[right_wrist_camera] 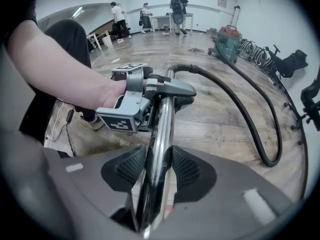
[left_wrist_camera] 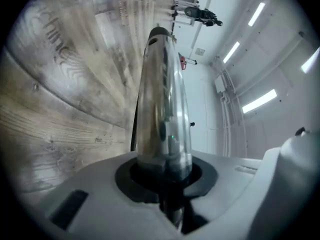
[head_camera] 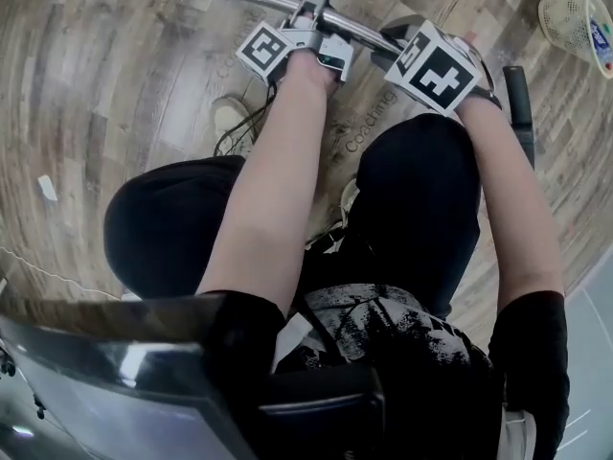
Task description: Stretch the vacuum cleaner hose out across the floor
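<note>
Both forearms reach forward over the bent knees. Right gripper [right_wrist_camera: 155,166] points steeply down, pads pressed on the chrome wand [right_wrist_camera: 162,129]. Left gripper [right_wrist_camera: 167,91] sits just beyond it, clamped narrow on the same wand. Black hose [right_wrist_camera: 250,119] leaves the wand's far end and crosses the wood floor [right_wrist_camera: 220,129] in 1 wide bend to the red vacuum cleaner [right_wrist_camera: 229,40]. White basket [head_camera: 575,22] stands off right. 3 people [right_wrist_camera: 177,1] stand at the far wall.
</note>
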`<state>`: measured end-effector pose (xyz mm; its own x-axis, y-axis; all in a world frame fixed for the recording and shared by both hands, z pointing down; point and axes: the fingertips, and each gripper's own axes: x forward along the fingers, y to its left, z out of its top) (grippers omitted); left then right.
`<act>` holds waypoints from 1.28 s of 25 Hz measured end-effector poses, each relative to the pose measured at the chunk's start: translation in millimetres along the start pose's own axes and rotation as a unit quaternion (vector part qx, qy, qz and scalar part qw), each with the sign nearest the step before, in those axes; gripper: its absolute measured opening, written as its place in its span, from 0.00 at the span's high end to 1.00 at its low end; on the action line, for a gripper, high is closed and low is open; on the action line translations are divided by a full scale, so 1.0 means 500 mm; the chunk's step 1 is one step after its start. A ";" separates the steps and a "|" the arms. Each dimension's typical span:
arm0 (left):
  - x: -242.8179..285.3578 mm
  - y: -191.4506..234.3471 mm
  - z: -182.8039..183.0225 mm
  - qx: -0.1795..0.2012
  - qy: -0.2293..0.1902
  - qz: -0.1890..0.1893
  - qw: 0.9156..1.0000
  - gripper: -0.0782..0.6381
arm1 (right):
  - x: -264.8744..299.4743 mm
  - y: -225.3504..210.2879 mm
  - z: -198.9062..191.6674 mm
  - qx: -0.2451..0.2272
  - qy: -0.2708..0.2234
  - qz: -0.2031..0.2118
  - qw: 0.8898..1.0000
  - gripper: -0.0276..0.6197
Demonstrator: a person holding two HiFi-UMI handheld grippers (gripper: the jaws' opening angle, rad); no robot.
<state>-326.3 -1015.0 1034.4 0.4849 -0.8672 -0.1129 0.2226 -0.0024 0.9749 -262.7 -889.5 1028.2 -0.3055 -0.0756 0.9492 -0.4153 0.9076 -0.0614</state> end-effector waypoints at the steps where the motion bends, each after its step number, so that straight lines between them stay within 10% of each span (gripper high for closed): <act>1: 0.007 -0.019 -0.003 0.010 0.004 -0.010 1.000 0.80 | -0.002 0.000 0.002 0.002 -0.005 0.000 1.000 0.68; 16: 0.077 -0.203 -0.029 0.166 0.065 -0.022 0.984 0.79 | -0.043 -0.044 0.024 0.026 -0.028 -0.084 0.996 0.58; 24: 0.104 -0.296 -0.047 0.227 0.087 -0.035 0.969 0.79 | -0.052 -0.054 0.059 0.016 -0.046 -0.119 0.992 0.78; 32: 0.097 -0.345 -0.061 0.177 0.130 -0.100 0.970 0.82 | -0.061 -0.020 0.097 0.032 -0.093 -0.052 0.994 0.78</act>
<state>-315.3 -1041.6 854.7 0.6686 -0.6773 -0.3071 0.0521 -0.3694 0.9278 -290.6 -916.2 985.2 -0.4087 -0.2486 0.8782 -0.5049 0.8631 0.0093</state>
